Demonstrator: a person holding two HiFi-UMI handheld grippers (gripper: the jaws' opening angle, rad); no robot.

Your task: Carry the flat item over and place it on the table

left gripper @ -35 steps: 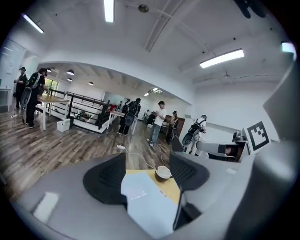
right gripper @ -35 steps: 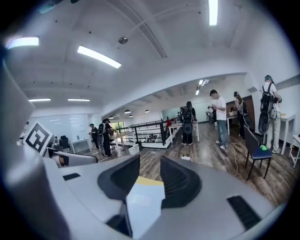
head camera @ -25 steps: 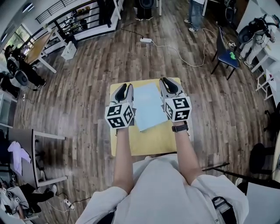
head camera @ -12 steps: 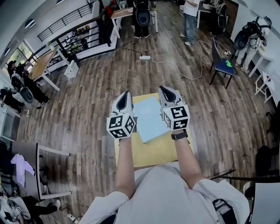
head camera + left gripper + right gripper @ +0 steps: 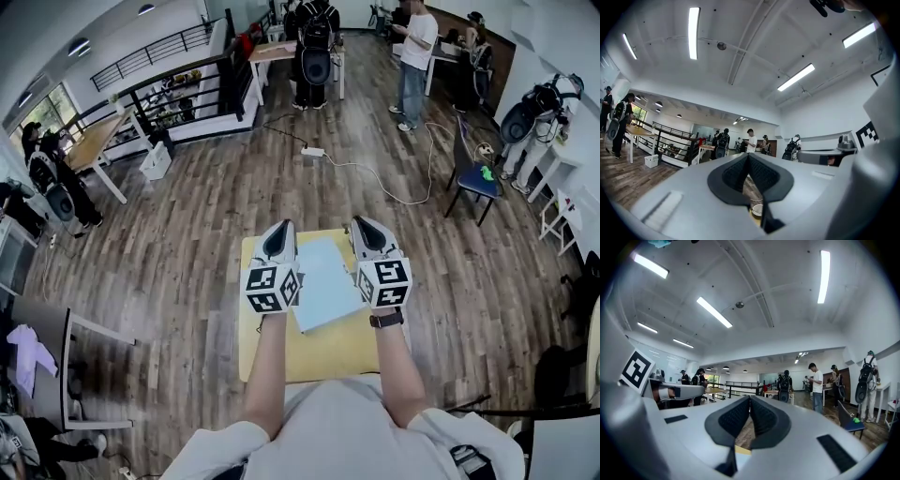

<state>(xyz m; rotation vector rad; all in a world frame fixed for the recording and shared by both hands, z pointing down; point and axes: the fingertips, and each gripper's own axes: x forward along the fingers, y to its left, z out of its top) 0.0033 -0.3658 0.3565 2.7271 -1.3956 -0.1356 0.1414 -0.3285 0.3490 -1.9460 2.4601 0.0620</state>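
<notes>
The light blue sheet (image 5: 326, 281) lies flat and slightly askew on the small yellow table (image 5: 309, 361), reaching to its far edge. It may be already set down or waiting to be lifted; I cannot tell which. The left gripper (image 5: 281, 228) and right gripper (image 5: 362, 223) flank its side edges, which suits handling a wide, thin thing from both sides. Both point forward with jaws pressed fully together, nothing between the pads, so neither holds the sheet.

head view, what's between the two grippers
The light blue flat item sits between the left gripper and the right gripper, with the yellow table under it. The head view shows this.
</notes>
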